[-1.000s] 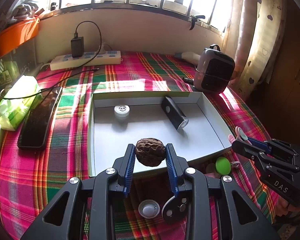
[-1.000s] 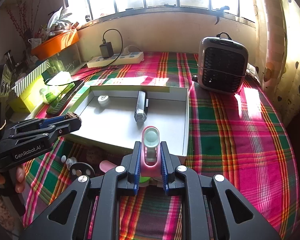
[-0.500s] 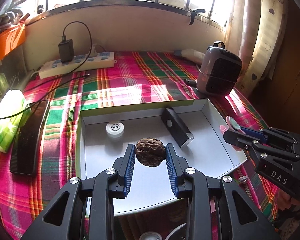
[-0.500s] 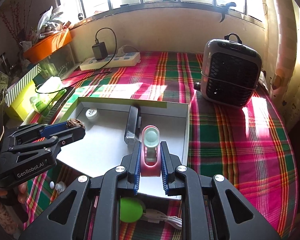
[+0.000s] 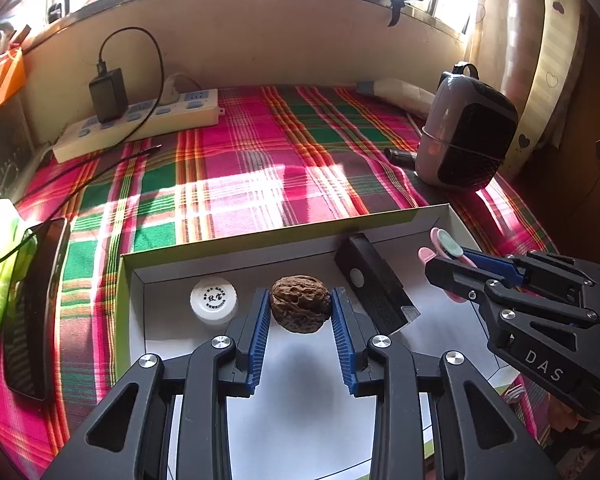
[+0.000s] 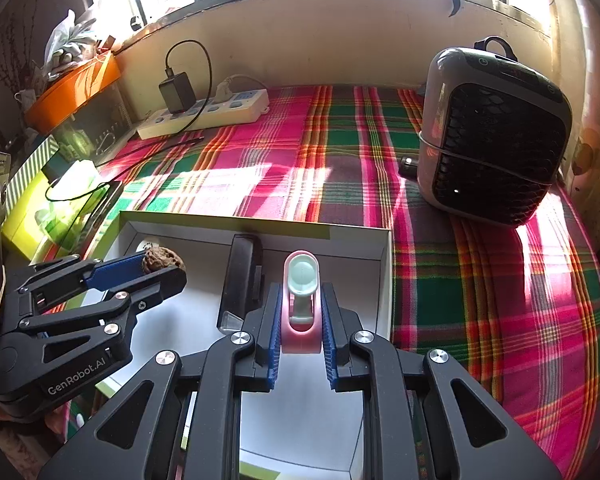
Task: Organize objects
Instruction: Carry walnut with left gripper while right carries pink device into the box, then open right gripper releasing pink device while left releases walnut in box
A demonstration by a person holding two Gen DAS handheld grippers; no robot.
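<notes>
Both claws are hanging over the white box [image 5: 132,320]. Nearest the left camera, the left gripper [image 5: 300,312] is clamping one brown walnut [image 5: 300,309] between its blue pads [image 5: 260,332], above the box floor and clear of it. Beside it, the right gripper [image 6: 300,316] is pinching one pink clip-like item [image 6: 300,336] with a pale green round head, its jaws set narrow around it, over the right part of the box.

Inside the box, two things are lying: one white round cap [image 5: 214,300], just left of the walnut near the far wall, and one black oblong device [image 5: 374,284], slanting from the far wall toward the box middle, between the two claws in the right camera's view.

Beyond the box, the plaid tablecloth [image 5: 260,160] is stretching away. Left of the box, one dark phone [image 5: 32,308] is lying beside a green packet [image 5: 0,264]. Far right of the box, one small grey heater [image 6: 496,136] is standing. Furthest from the box, against the wall, one white power strip [image 5: 140,120] is carrying one black charger [image 5: 108,94].
</notes>
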